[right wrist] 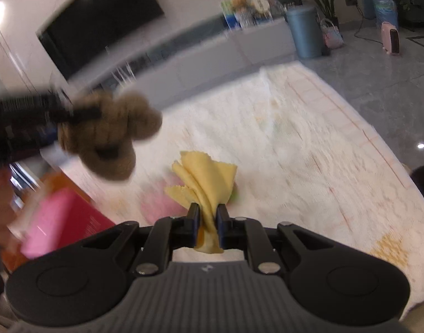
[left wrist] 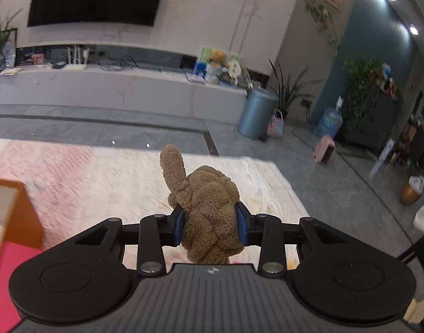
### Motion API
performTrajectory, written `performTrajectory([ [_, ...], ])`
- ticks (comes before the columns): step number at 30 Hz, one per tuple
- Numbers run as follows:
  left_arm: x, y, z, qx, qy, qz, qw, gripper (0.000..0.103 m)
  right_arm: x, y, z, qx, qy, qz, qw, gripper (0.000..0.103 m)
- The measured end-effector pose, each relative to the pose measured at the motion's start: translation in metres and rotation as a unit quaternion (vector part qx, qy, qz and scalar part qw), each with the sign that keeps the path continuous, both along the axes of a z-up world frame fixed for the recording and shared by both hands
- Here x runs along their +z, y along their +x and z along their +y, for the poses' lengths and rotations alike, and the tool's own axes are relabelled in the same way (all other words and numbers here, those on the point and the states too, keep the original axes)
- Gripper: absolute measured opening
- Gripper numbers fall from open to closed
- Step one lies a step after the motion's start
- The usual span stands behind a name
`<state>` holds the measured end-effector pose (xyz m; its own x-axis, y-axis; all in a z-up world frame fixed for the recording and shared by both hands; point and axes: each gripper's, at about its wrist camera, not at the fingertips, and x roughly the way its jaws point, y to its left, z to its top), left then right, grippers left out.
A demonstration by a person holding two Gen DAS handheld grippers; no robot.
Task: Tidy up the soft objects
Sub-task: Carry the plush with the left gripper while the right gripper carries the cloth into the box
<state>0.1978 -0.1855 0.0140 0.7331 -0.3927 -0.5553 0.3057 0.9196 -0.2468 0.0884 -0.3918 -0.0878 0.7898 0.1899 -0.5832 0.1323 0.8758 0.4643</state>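
We are holding two soft items at once, both lifted clear of the pale tablecloth (right wrist: 309, 144).

Left gripper (left wrist: 211, 226): its blue pads are pressing into a brown plush toy (left wrist: 209, 208) from either side, jaws part-way apart and filled by the toy's body. In the left wrist view the toy is sitting at centre, one long limb or ear sticking up toward 11 o'clock. In the right wrist view the same toy, blurred, is hanging at 10 o'clock of the yellow cloth.

Right gripper (right wrist: 208, 217): jaws nearly together, pinching a bunched fold of yellow cloth (right wrist: 205, 177). The loose corners are fanning out ahead toward 12 o'clock, and a short tail is drooping below the pads.

Handling, as we are judging it:
- Plush: light, springy, squashes under the pads; the fuzzy pile is giving good friction. We are taking the thick body, not a limb, which would stretch and swing.
- Cloth: very light, limp, no stiffness; thin layers could slide out, so gripping a gathered bunch is the safer choice.

An orange-and-pink box (right wrist: 59, 211) is standing at 8 o'clock in the right view; we are reading it as the likely container.
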Motion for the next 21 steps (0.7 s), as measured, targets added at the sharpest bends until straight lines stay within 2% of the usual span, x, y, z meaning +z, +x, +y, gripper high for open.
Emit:
performTrajectory([
  [3, 0.025, -0.006, 0.042, 0.028, -0.002, -0.031, 0.9991, 0.042, 0.039, -0.006, 0.009, 0.024, 0.038, -0.067, 0.997, 0.011],
  [8, 0.059, -0.023, 0.126, 0.077, 0.000, -0.076, 0.9942, 0.042, 0.107, -0.009, 0.063, 0.077, 0.028, -0.140, 0.987, 0.011],
  [12, 0.071, -0.038, 0.194, 0.107, -0.030, -0.068, 0.9914, 0.042, 0.149, 0.005, 0.125, 0.125, -0.016, -0.150, 0.981, 0.011],
  [15, 0.074, -0.052, 0.235, 0.136, -0.041, -0.082, 0.9865, 0.042, 0.171, 0.012, 0.171, 0.151, -0.043, -0.158, 0.975, 0.011],
  [18, 0.071, -0.060, 0.259, 0.158, -0.035, -0.098, 0.9820, 0.042, 0.182, 0.022, 0.211, 0.175, -0.054, -0.161, 0.970, 0.012],
  [21, 0.061, -0.058, 0.272, 0.162, -0.016, -0.087, 0.9828, 0.042, 0.178, 0.038, 0.249, 0.191, -0.063, -0.148, 0.968, 0.012],
])
